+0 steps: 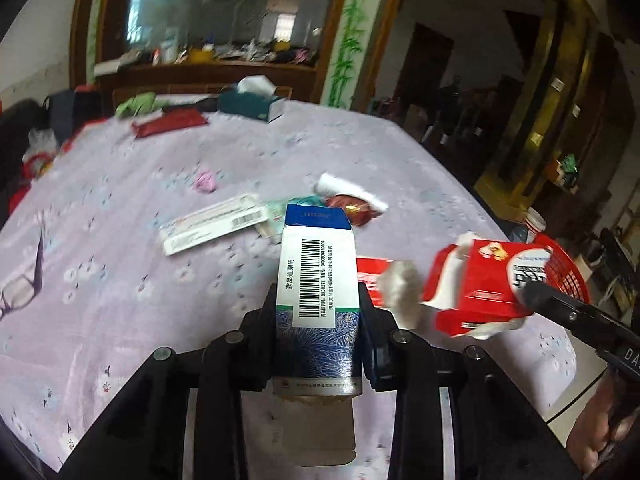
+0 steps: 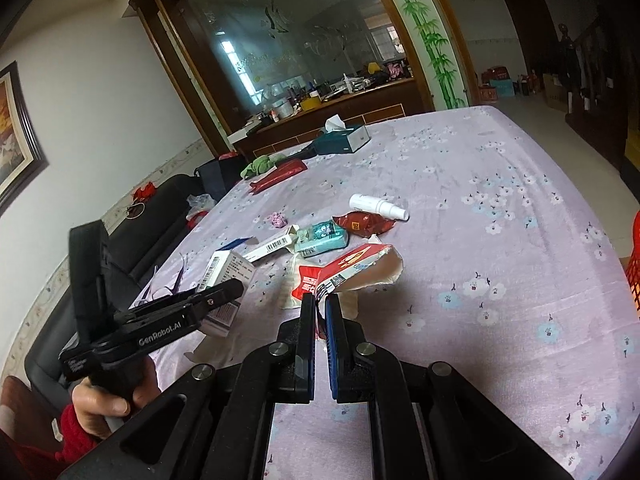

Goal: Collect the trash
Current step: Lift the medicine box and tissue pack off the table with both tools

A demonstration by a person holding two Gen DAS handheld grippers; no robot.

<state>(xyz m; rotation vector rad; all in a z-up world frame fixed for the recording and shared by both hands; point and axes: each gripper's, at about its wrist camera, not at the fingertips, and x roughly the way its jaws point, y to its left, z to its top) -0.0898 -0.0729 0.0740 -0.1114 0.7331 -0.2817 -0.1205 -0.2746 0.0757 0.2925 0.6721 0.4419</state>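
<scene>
Cardboard makes up both loads at this moment. The left gripper (image 1: 318, 316) is clenched on a blue-and-white medicine box (image 1: 316, 280), held lengthwise between its jaws with the barcode face up, above the lilac floral tablecloth (image 1: 120, 200). The right gripper (image 2: 320, 304) is pinched closed on one edge of a torn red carton (image 2: 352, 266), whose open, ragged end hangs free in front of the jaws. The red basket (image 1: 568, 272), the probable collection point, sits beyond the table's right edge, just behind the carton in the left wrist view. More trash lies near the table centre: a long white box (image 1: 216, 228), a teal packet (image 2: 320, 238), a red-brown wrapper (image 2: 366, 224) and a small white bottle (image 2: 376, 206). Risk: the carton is held by thin, torn card only, so a quick swing toward the basket could tear it or let it slip out. The medicine box is empty-looking and may crush or rotate under grip pressure.
</scene>
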